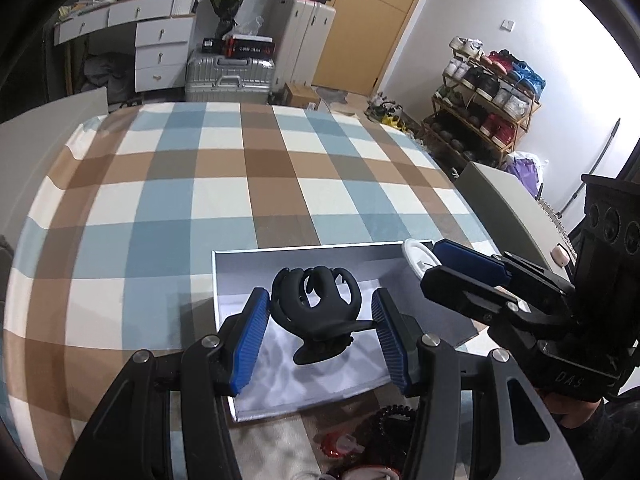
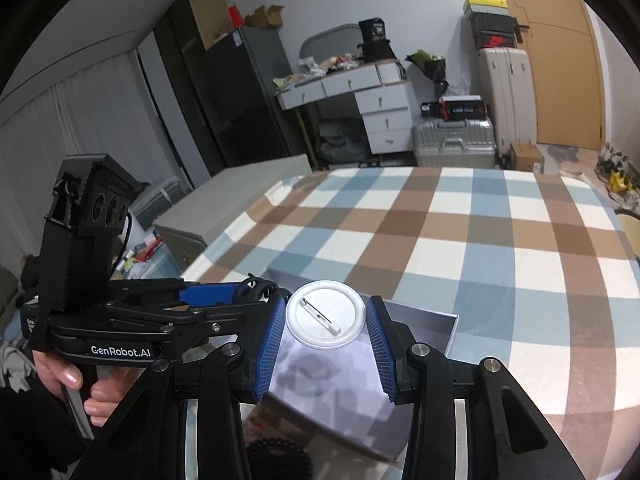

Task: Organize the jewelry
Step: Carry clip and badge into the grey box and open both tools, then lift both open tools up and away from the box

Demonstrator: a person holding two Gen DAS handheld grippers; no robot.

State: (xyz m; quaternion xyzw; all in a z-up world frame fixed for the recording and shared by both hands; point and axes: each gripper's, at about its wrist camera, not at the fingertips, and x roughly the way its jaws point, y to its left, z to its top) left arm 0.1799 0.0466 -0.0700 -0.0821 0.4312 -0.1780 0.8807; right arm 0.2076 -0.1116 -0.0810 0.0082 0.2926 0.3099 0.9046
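Observation:
A shallow grey box (image 1: 240,258) with a pale lining lies on the checked tablecloth. My left gripper (image 1: 320,322) is shut on a black hair claw clip (image 1: 318,308) and holds it over the box. My right gripper (image 2: 326,322) is shut on a round white pin badge (image 2: 325,314), its back with the metal pin facing me, over the box (image 2: 424,322). In the left wrist view the right gripper (image 1: 440,264) reaches in from the right with the badge (image 1: 418,258) at the box's far right corner.
A black spiral hair tie (image 1: 394,420) and a red item (image 1: 334,442) lie on the cloth just in front of the box. The checked table (image 1: 240,168) stretches beyond it. A grey cabinet (image 1: 504,200) stands to the right of the table.

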